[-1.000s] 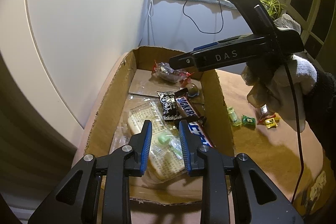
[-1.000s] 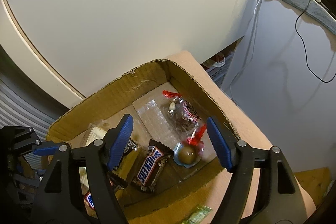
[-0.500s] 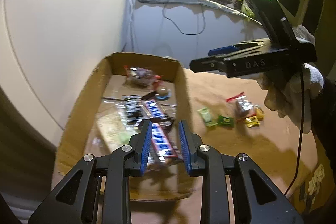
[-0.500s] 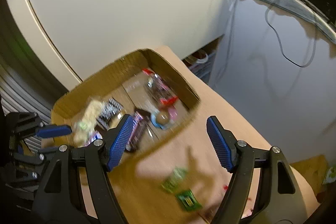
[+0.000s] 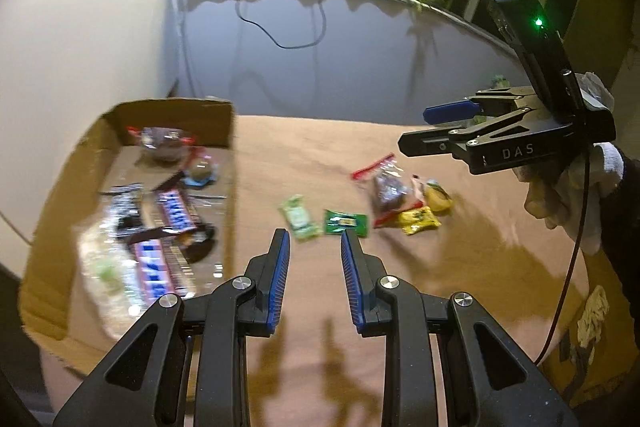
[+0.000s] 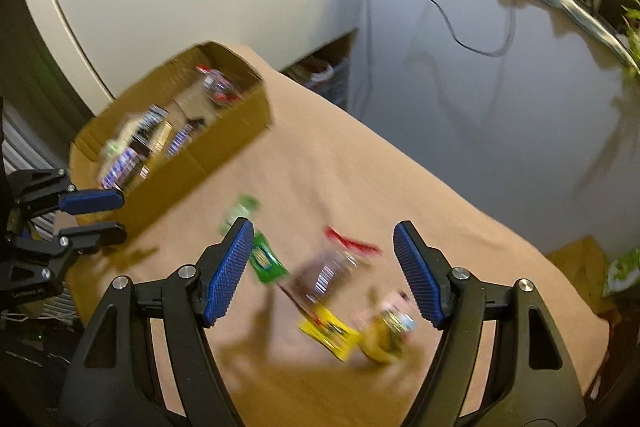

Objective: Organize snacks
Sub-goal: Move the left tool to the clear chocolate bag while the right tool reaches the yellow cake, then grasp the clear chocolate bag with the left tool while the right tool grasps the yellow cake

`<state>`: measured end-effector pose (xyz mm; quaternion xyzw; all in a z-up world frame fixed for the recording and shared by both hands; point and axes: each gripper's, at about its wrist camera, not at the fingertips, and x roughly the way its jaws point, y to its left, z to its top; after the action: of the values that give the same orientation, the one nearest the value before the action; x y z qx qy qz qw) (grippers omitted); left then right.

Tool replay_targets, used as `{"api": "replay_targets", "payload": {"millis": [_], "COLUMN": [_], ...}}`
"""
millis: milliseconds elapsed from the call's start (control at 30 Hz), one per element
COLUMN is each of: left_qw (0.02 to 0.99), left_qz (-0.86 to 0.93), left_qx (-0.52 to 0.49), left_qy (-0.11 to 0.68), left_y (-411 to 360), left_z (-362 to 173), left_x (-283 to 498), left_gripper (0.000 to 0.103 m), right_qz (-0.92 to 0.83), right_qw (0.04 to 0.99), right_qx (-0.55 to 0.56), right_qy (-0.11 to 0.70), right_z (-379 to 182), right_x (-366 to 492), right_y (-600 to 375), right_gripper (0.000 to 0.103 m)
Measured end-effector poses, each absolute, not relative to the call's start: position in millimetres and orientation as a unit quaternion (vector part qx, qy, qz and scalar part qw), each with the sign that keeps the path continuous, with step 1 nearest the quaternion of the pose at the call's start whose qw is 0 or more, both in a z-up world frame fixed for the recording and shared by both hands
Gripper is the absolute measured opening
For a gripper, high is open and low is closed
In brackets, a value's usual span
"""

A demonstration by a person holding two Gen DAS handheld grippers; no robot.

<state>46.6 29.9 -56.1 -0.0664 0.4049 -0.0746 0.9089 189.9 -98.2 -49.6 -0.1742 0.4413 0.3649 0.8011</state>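
Through the left wrist camera I saw the left gripper tilted down over the brown tabletop. Its blue pads stood a narrow gap apart with nothing between them.

The cardboard box lay at about ten o'clock from those tips. It held Snickers bars, a clear bag with red ends in the far corner, and a round sweet on a blue wrapper near the right wall. The near half of the box was blurred, so I could not tell the pale packets there apart.

The loose snacks lay on the table outside the box:
- A light green wrapper sat at twelve o'clock, just past the left pad.
- A dark green wrapper sat just beside it, at one o'clock.
- A second clear bag with red ends and a brown filling lay at two o'clock.
- A yellow packet touched that bag's near edge.
- A gold-wrapped sweet lay just right of the bag.

The right gripper hung above this cluster with its jaws wide apart and gripping nothing. In its own view the brown bag and yellow packet showed between the pads, blurred. A white-gloved hand held that gripper at three o'clock in the left view.
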Motion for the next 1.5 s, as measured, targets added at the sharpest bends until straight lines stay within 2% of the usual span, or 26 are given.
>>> {"api": "replay_targets", "payload": {"millis": [233,267,333,367,633,967,1067,1233,1500], "left_qw": [0.901,0.9,0.899,0.898,0.889,0.879,0.876,0.868,0.86], "left_qz": [-0.094,-0.095,-0.097,-0.098,-0.115,-0.111,-0.114,-0.123,-0.119], "left_qx": [-0.06,-0.059,-0.062,-0.064,-0.063,-0.096,-0.101,-0.097,-0.088], "left_qy": [0.42,0.421,0.423,0.423,0.438,0.453,0.458,0.472,0.488], "left_y": [-0.9,-4.4,-10.1,-13.1,-36.8,-31.1,-33.3,-40.8,-46.7], "left_z": [-66.1,-66.8,-67.5,-67.9,-78.5,-90.5,-92.6,-100.3,-114.4], "left_x": [63.4,66.3,72.4,76.4,106.8,141.1,149.4,159.4,169.0], "left_gripper": [0.025,0.028,0.044,0.045,0.045,0.045,0.045,0.045,0.045], "right_qz": [0.328,0.325,0.319,0.316,0.307,0.33,0.331,0.332,0.33], "right_qw": [0.804,0.802,0.797,0.794,0.776,0.773,0.774,0.771,0.769], "right_qx": [-0.153,-0.148,-0.132,-0.127,-0.078,-0.084,-0.099,-0.107,-0.109], "right_qy": [0.473,0.479,0.496,0.503,0.546,0.536,0.531,0.534,0.537], "right_z": [-72.5,-76.4,-86.9,-91.4,-122.5,-128.2,-130.4,-135.2,-138.7], "right_x": [200.3,201.8,206.0,207.7,220.9,210.0,207.6,206.6,210.0], "right_y": [-145.4,-149.8,-159.8,-163.0,-181.7,-180.0,-172.8,-168.0,-170.3], "right_gripper": [0.075,0.075,0.075,0.075,0.075,0.074,0.068,0.066,0.044]}}
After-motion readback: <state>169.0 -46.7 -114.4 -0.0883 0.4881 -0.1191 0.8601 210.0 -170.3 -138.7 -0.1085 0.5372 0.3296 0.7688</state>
